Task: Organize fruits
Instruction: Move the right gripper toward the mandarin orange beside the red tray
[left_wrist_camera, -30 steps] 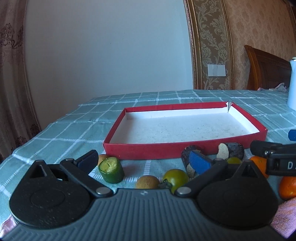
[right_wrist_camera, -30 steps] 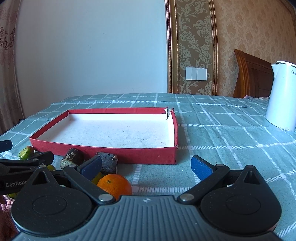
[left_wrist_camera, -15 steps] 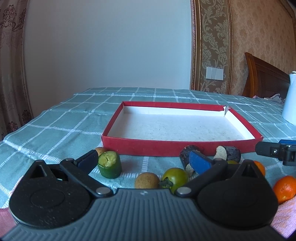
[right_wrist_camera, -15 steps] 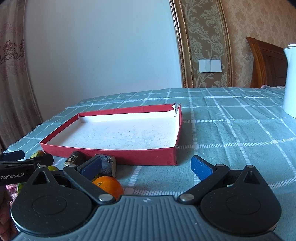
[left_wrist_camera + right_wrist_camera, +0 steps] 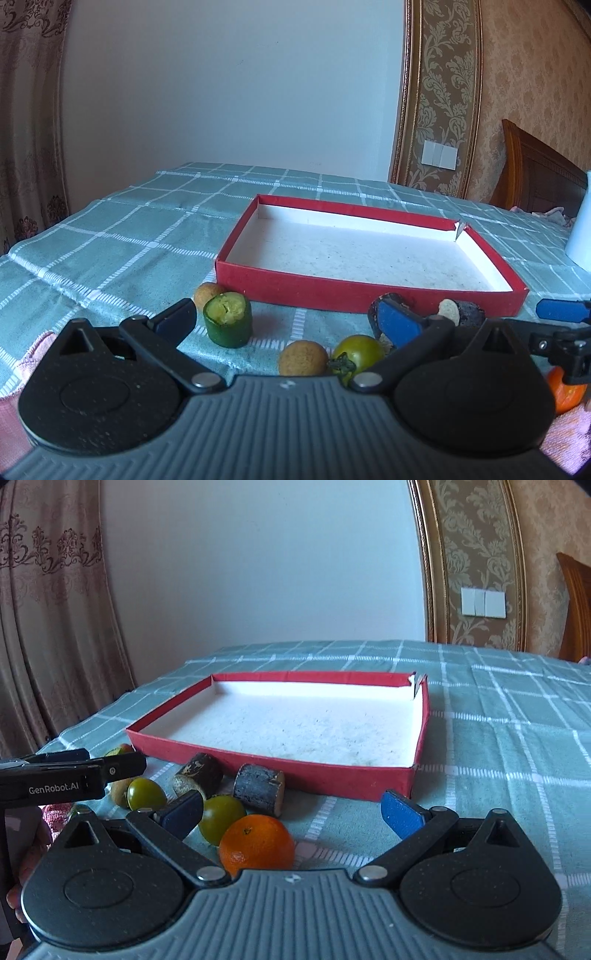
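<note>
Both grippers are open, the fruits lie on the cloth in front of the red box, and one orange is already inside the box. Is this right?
One detail is wrong: the red box holds nothing, as both wrist views show. The orange lies on the cloth in front of it. The left gripper and the right gripper are open.

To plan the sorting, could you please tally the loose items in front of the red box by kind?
Green tomatoes: 2
Round brown fruits: 2
Dark log pieces: 2
Cut green piece: 1
Orange: 1
Total: 8 in view
</note>
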A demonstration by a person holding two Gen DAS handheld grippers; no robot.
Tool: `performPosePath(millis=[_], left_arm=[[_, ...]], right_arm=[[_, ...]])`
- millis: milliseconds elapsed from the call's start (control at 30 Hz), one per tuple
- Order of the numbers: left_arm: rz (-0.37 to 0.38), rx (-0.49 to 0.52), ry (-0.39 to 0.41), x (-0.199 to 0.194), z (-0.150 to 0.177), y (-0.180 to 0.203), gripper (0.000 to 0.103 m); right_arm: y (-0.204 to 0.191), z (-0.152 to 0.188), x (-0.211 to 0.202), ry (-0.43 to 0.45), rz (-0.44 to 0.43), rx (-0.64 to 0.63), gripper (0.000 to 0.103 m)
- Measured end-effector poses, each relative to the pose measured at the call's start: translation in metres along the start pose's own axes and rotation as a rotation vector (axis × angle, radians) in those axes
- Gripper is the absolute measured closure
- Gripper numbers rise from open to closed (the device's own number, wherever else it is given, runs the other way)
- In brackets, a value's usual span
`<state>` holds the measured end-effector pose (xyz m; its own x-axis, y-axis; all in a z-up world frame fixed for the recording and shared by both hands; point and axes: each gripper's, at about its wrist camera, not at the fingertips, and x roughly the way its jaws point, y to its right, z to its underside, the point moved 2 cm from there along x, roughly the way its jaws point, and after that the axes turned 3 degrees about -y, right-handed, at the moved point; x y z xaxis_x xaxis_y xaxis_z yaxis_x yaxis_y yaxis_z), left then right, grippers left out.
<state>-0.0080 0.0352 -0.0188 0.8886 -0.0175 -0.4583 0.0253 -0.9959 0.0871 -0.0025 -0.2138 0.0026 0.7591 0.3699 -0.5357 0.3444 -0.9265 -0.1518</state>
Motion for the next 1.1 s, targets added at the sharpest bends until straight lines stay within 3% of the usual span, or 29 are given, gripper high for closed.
performPosePath(millis=[300,633,700,800,1100], left_arm=[[-0.048,0.022,0.004,0.001,0.000,0.005,0.000],[-0.078,0.022,-0.027,0.007,-0.001,0.005,0.000],[-0.077,0.017,-0.031,0.008,-0.001,0.005,0.000],[-0.079,0.020,-0.030,0.009,-0.001,0.005,0.000],[-0.083,0.028,-0.032,0.010,-0.001,0.006,0.000]], right_arm=[[-0.009,0.006,-0.021,0.062,0.085,0.008,0.000],[-0.020,0.014,-0.053,0.157,0.155,-0.100,0.000],[-0.016,0.020,-0.056,0.171,0.165,-0.127,0.000],[-0.002,0.018,-0.059,0.173,0.112,-0.116,0.000],[0.019,0.006,-0.042,0.204,0.190,-0.127,0.000]])
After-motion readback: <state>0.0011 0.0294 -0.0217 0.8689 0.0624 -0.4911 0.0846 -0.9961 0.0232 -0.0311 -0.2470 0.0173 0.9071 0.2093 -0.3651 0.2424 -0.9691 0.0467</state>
